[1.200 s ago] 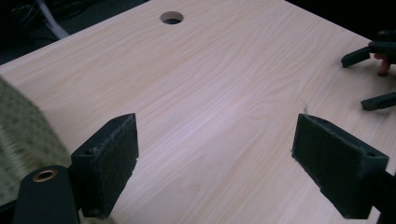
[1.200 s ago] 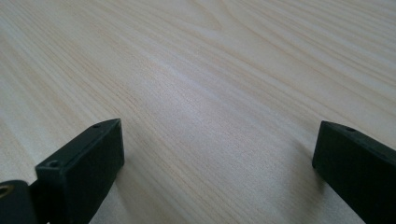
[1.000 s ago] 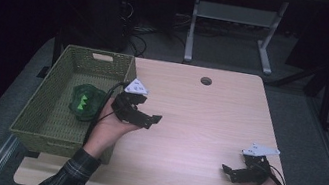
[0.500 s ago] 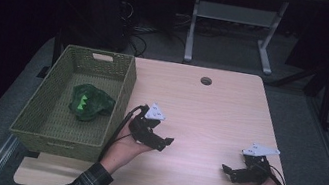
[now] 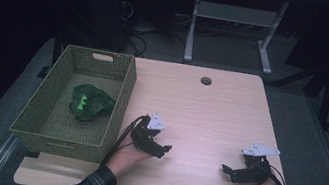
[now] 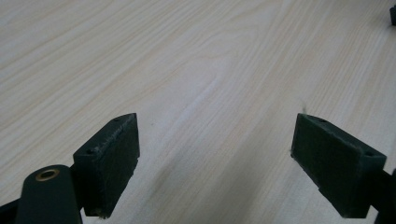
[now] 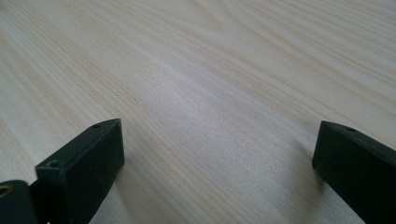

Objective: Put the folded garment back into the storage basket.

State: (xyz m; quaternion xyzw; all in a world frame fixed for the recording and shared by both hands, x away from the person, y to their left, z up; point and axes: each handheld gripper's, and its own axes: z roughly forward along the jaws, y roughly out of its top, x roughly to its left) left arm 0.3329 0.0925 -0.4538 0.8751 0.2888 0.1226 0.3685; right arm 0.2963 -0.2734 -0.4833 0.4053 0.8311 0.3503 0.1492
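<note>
1. High view puts my left gripper [image 5: 159,148] low over the table [image 5: 209,115], just right of the woven basket [image 5: 121,95]; its jaws stand spread with only bare wood between them, as the left gripper view confirms [image 6: 215,154].
2. My right gripper [image 5: 229,172] rests near the table's front right corner, jaws likewise wide apart and holding nothing [image 7: 217,158].
3. Nearest thing to work on is the green crumpled item [image 5: 89,101], lying on the basket floor toward its right wall, well apart from both grippers.
4. I judge it soft and light, something like cloth or a plush piece; it should yield under the pads and not slip. I cannot tell its exact make from here.
5. I would pinch a raised fold near its middle, coming down from above, since a side approach is blocked by the walls.
6. Edges to mind: the basket's right rim stands between my left gripper and the item, so I must lift over it.
7. Open room is generous: the tabletop between the two grippers and out to the far cable hole [image 5: 206,81] is bare.
</note>
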